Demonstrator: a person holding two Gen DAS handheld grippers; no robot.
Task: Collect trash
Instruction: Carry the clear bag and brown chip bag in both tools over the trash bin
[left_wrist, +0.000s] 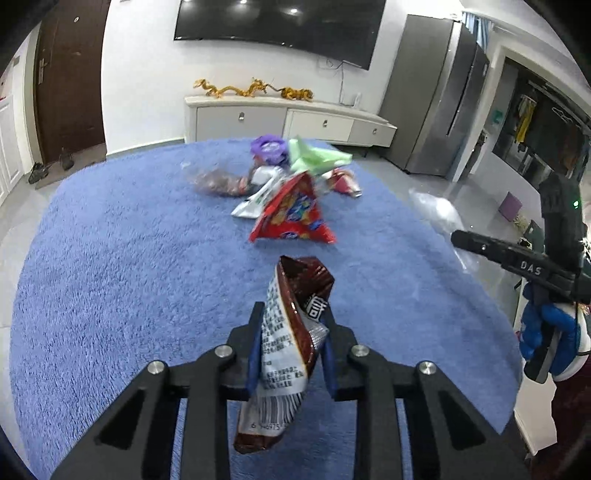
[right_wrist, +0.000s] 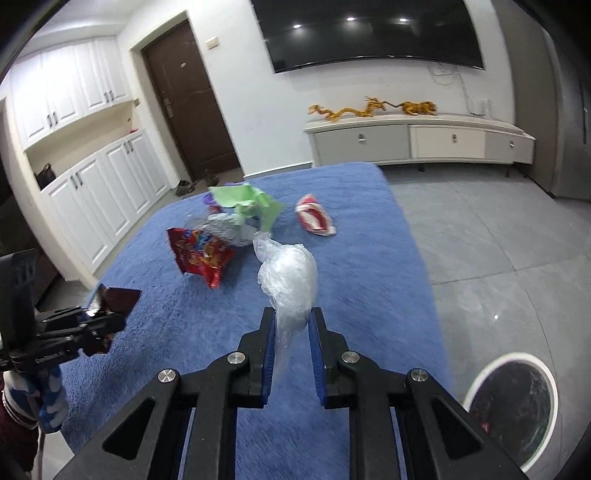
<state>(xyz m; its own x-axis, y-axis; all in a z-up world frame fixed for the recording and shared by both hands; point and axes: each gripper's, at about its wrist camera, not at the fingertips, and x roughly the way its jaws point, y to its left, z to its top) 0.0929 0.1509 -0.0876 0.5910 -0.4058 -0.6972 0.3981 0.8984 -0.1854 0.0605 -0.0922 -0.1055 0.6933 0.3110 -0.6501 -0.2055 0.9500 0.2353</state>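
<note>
1. My left gripper (left_wrist: 291, 325), black with blue pads, is clamped on a crumpled dark brown and white foil snack wrapper (left_wrist: 286, 354). The wrapper stands up between the two fingers, and its barcoded lower end hangs down below them, above the rug.
2. My right gripper (right_wrist: 293, 326) is clamped on a crumpled clear plastic bag (right_wrist: 288, 280). The bag's bulging top rises past the fingertips and its thin tail trails down between the pads.
3. Below both grippers lies a fluffy blue pile rug (left_wrist: 110, 277) on a grey tiled floor (right_wrist: 480, 240).
4. The rest of the trash lies on the rug ahead of me. Nearest is a red triangular snack packet (left_wrist: 295, 218) with a colourful print, lying apart from the held wrapper.
5. Behind it sits a loose heap: a white and silver foil packet (left_wrist: 255, 203), a pale green plastic bag (left_wrist: 314, 157), a purple crinkled wrapper (left_wrist: 267, 147) and a dark transparent wrapper (left_wrist: 218, 181). They touch or overlap; the exact stacking is blurred.
6. A small red and white packet (right_wrist: 316, 218) lies just beside the heap on its right, apart from it in the right wrist view.
7. A round white-rimmed bin (right_wrist: 511, 406) with a dark lining stands on the tiles to the right of the rug, near my right gripper.
8. Background: a long white low cabinet (right_wrist: 417, 142) bearing a golden dragon ornament (right_wrist: 369, 109), a wall-mounted black television (right_wrist: 369, 33) and a dark brown door (right_wrist: 184, 99).
</note>
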